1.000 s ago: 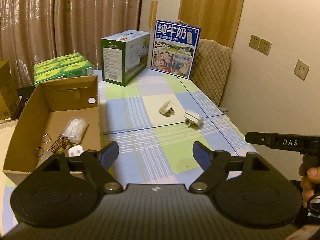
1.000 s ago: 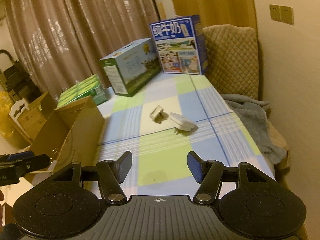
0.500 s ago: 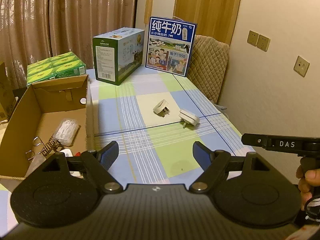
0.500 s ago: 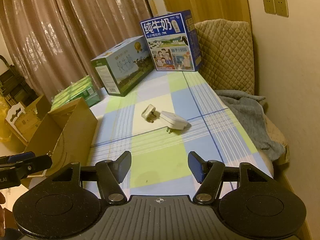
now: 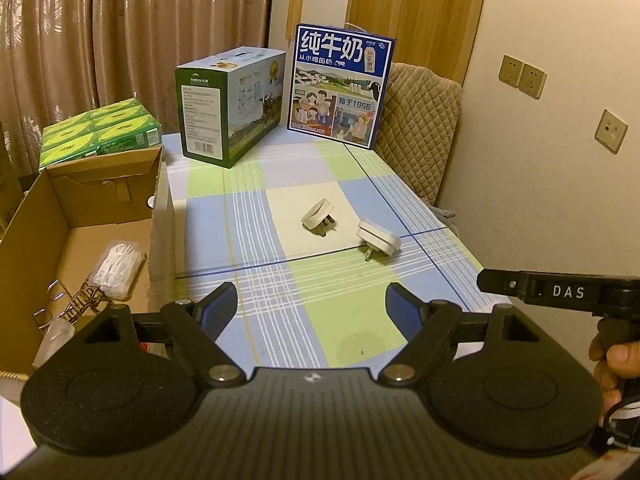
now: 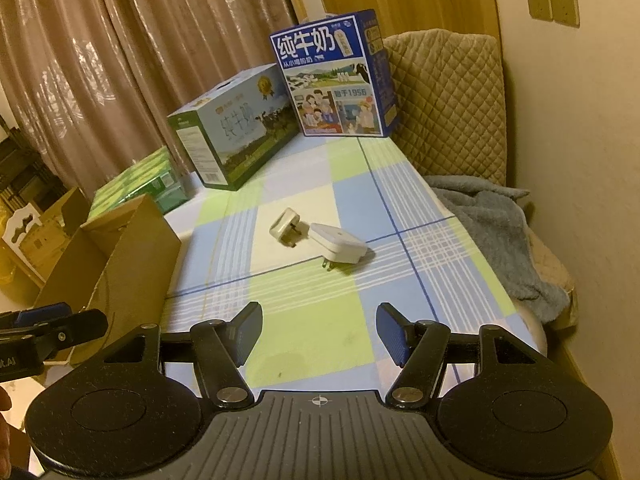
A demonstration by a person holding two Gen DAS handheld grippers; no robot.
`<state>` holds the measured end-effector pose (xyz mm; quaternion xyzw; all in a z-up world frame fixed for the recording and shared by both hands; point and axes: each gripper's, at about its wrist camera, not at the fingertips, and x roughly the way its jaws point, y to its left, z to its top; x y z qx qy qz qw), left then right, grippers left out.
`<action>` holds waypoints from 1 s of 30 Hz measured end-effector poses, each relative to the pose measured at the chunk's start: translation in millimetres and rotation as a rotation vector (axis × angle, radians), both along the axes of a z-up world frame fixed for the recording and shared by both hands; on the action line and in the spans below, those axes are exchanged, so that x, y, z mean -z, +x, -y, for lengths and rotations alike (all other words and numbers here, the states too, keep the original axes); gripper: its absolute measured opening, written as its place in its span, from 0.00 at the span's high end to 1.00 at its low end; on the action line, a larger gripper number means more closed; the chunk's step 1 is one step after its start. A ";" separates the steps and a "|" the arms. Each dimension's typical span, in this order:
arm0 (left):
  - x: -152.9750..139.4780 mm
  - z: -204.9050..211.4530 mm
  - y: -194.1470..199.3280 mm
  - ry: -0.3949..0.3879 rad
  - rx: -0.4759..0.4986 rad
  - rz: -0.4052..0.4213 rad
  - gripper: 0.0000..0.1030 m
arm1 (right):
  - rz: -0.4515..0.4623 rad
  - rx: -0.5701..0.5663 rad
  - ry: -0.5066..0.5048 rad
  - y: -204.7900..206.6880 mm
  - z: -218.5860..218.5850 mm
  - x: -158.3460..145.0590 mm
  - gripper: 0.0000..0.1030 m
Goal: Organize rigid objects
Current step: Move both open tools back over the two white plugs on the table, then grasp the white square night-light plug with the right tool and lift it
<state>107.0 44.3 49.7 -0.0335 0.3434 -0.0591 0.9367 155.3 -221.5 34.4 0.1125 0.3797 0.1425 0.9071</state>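
Plugs [image 5: 318, 217] lie mid-cloth, apparently clear of carton [image 5: 162, 216] and edges.

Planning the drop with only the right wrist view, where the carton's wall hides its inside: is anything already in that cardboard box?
Observer: Yes. In the left wrist view the cardboard box holds a clear packet of white pieces.
Operator: Anything else in there?
Observer: A metal wire piece lies beside the packet, nearer the camera.
Operator: Is the far end free?
Observer: Beyond the packet, the floor shows bare cardboard.
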 end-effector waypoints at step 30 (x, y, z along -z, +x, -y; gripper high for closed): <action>73.6 1.5 155.5 -0.007 -0.073 -0.069 0.24 | -0.090 0.062 0.156 171.1 -17.8 107.9 0.12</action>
